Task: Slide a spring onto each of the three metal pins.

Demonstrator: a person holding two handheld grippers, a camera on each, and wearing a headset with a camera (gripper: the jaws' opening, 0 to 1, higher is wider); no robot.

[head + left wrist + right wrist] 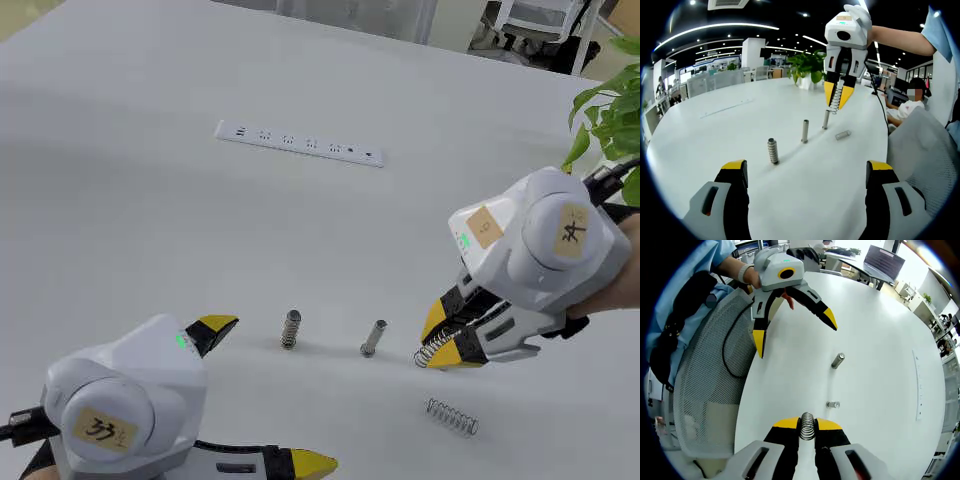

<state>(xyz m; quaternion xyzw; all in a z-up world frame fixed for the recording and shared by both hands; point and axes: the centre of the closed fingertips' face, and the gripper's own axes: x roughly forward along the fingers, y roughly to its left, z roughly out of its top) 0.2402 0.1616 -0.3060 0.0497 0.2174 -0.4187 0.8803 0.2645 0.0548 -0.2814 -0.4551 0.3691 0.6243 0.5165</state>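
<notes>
Left tool point(275, 392) spread wide near the spring-covered pin point(291, 328); right tool point(447, 345) pinches a spring point(431, 350).

The left tool point(262, 392) sits low and close to the body, its two yellow-tipped jaws spread wide apart. The right tool point(447, 342), gripped by a hand point(618, 275) with a bare forearm point(895, 40) behind it, points downward, jaws pinched on a spring point(430, 350).
</notes>
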